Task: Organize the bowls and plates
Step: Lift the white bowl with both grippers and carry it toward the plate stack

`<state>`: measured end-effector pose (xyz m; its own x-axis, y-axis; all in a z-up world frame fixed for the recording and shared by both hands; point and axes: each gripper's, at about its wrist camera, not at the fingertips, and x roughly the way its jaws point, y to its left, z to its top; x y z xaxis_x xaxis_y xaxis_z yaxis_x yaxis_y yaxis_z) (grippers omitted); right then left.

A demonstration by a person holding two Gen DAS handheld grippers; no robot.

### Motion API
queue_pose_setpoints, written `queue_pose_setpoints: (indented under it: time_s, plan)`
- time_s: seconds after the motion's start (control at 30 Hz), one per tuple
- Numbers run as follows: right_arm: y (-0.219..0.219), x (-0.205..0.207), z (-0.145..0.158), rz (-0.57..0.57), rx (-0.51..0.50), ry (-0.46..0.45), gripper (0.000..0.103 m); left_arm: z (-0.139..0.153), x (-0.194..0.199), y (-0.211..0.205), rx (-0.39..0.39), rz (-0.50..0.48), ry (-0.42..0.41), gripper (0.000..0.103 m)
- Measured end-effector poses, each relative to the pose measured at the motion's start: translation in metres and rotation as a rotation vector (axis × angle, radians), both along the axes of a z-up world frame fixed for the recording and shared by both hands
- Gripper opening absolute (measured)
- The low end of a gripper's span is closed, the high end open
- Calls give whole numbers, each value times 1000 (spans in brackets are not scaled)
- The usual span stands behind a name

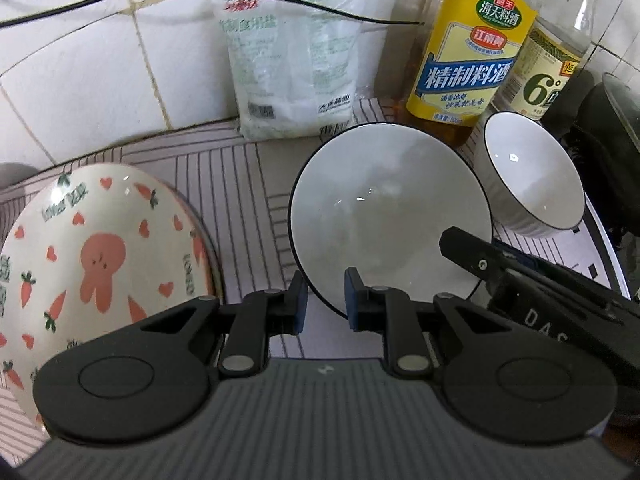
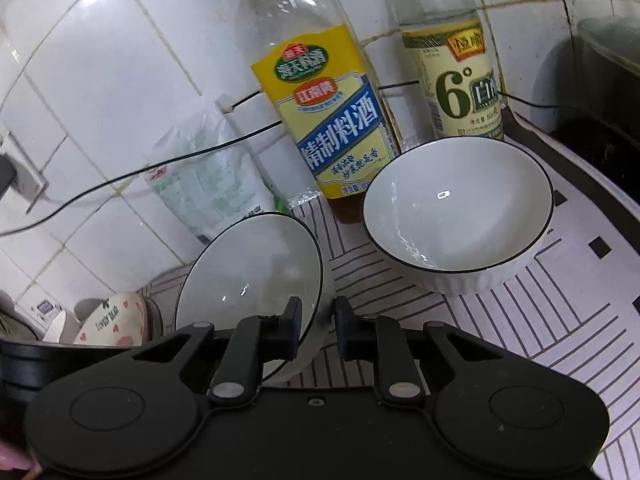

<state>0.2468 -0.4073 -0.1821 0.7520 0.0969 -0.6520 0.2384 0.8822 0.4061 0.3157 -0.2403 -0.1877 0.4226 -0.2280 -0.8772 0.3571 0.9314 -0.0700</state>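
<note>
Bowls: large bowl (image 1: 390, 216) mid-bench on the striped mat (image 1: 240, 168), tilted, its rim between both grippers' fingers; small bowl (image 1: 532, 176) just beside it, by the bottles (image 1: 468, 52)
Plate: carrot-print plate (image 1: 96, 256) to the left, apart from the bowls
Left gripper (image 1: 326, 300): fingers straddle the large bowl's near rim; a narrow gap shows, so grip unsure
Right gripper (image 2: 318, 326): fingers either side of the same rim; pinch cannot be told
Handling: glazed ceramic likely stiff, heavy, slippery, chippable; take the rim squarely, pads inside and outside the wall
</note>
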Motion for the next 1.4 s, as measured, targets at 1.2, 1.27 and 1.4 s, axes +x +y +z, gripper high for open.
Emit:
queue_pose_setpoints:
  time_s: [1.2,1.27,1.4]
  plan:
    - [129,-113,29,252,106,117,21,35,-133,147,108,187,187,18]
    - [137,-111,26,275,111,120,22,32,-135,154,114,205,185,18]
    - [144,-109,18,300,156,116,22,24,-134,166,116,235,206,18]
